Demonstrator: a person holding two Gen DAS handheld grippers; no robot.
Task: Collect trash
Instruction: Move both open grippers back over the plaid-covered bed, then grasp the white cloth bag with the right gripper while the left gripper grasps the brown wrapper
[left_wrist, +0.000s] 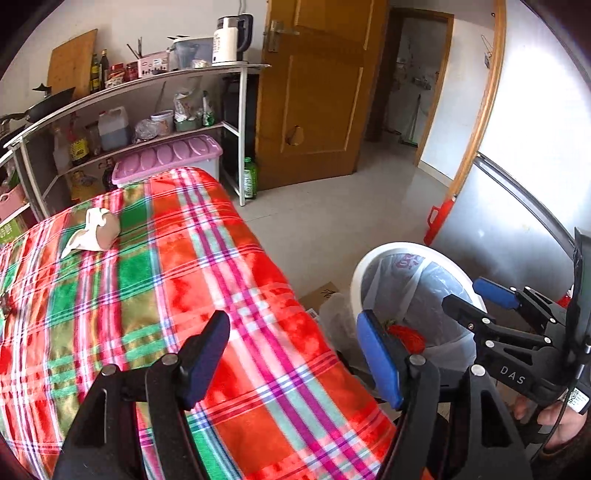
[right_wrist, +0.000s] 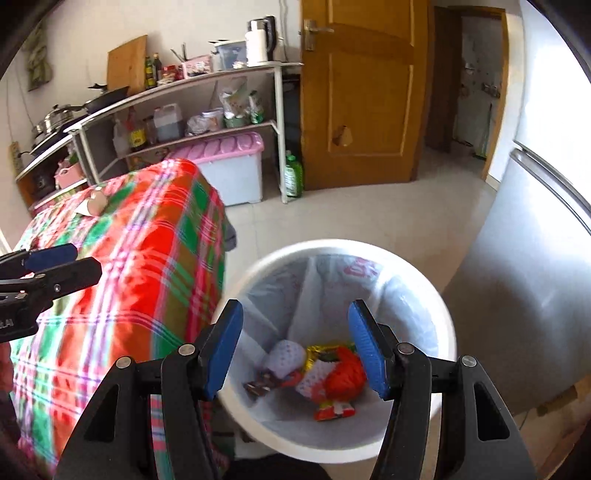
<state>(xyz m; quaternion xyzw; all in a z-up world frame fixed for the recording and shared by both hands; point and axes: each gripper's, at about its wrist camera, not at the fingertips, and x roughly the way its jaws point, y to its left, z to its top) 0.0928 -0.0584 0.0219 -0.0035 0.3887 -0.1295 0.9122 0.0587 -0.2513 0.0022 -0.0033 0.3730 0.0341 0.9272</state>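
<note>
Seemingly most of the way through, the plaid tabletop (left_wrist: 155, 288) carries one crumpled tissue (left_wrist: 94, 230) at upper left, wrappers (right_wrist: 332, 376) already lie in the white bin (right_wrist: 439, 306) at lower centre, and both the left hand-held gripper (left_wrist: 295, 365) and the right hand-held gripper (right_wrist: 295, 347) gape empty.

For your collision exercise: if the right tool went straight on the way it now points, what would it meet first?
Probably the trash in the white bin: the open right tool points down into its bag liner, toward the red wrapper. Depth is unclear.

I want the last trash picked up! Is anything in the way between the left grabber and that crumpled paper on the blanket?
No. Only bare plaid blanket lies between the open left gripper and the crumpled paper.
</note>
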